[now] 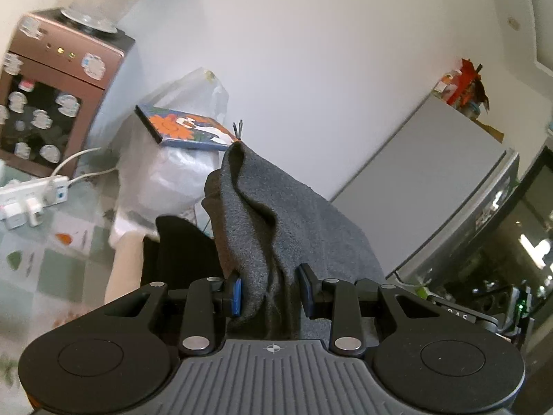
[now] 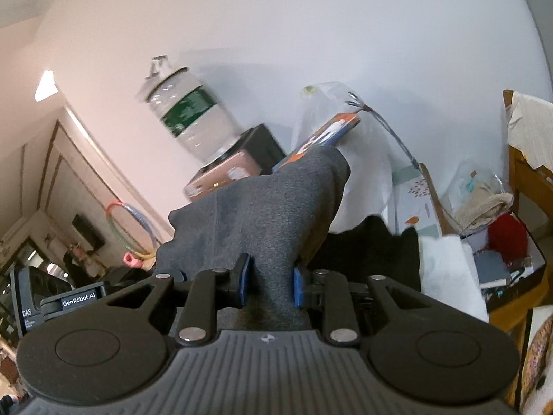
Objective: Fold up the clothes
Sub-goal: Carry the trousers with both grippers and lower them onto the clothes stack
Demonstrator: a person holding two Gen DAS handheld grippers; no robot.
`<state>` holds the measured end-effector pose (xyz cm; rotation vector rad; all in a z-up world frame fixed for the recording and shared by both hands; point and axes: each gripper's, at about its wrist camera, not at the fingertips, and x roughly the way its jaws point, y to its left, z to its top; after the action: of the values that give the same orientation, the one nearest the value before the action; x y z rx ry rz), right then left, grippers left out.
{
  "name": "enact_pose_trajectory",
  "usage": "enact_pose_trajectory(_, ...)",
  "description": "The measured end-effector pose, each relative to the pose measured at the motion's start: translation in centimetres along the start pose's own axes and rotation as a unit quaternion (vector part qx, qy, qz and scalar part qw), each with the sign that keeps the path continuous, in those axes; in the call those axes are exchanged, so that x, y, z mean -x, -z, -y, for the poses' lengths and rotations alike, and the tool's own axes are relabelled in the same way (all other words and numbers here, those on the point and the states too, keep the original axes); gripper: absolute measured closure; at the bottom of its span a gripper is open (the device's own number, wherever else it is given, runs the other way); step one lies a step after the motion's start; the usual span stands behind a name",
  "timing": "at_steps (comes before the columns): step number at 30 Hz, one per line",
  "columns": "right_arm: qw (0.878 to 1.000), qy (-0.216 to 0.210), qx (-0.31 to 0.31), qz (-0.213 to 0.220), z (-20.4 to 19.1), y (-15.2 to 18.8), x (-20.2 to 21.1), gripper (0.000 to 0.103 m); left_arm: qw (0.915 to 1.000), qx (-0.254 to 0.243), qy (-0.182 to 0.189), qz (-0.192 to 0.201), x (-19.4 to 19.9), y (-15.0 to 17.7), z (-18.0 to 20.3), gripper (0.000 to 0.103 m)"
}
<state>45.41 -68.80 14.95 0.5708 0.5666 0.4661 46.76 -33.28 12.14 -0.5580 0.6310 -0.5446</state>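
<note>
A dark grey fleece garment (image 1: 276,221) is lifted in the air and bunched between the blue pads of my left gripper (image 1: 271,292), which is shut on it. The cloth stretches away to the right toward the other gripper (image 1: 484,314). In the right wrist view the same grey garment (image 2: 262,207) runs up from my right gripper (image 2: 269,285), whose blue pads press a thick fold of it. A black piece of clothing (image 2: 373,256) lies below, beyond the grey cloth, with a white cloth (image 2: 449,269) beside it.
A brown water dispenser (image 1: 52,97) with a bottle stands at the left, a white power strip (image 1: 31,200) on the checked tablecloth (image 1: 52,252). A plastic-wrapped bundle (image 1: 172,173) carries a floral box (image 1: 186,128). A grey fridge (image 1: 432,180) stands right. Wooden chair (image 2: 525,186) and open box (image 2: 508,256) sit at the right.
</note>
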Motion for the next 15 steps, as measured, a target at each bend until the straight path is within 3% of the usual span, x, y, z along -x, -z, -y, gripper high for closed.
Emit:
enact_pose_trajectory(5, 1.000, 0.014, -0.011, -0.018, 4.0, -0.5, -5.8, 0.073, 0.9989, 0.037, -0.016, -0.024, -5.5, -0.3, -5.5, 0.068)
enact_pose_trajectory(8, 0.998, 0.046, 0.000, -0.045, 6.4, 1.8, -9.2, 0.072, 0.9978, 0.042, -0.037, -0.036, -7.6, 1.3, -8.5, 0.067)
enact_pose_trajectory(11, 0.998, 0.052, -0.006, -0.040, 8.3, 4.7, -10.4, 0.058, 0.9977, 0.054, -0.033, -0.025, -7.9, 2.5, -10.4, 0.061)
enact_pose_trajectory(15, 0.999, 0.041, -0.003, -0.014, 8.1, 5.6, -10.8, 0.054, 0.9985, 0.043, -0.034, 0.000, -7.2, 3.1, -10.9, 0.054)
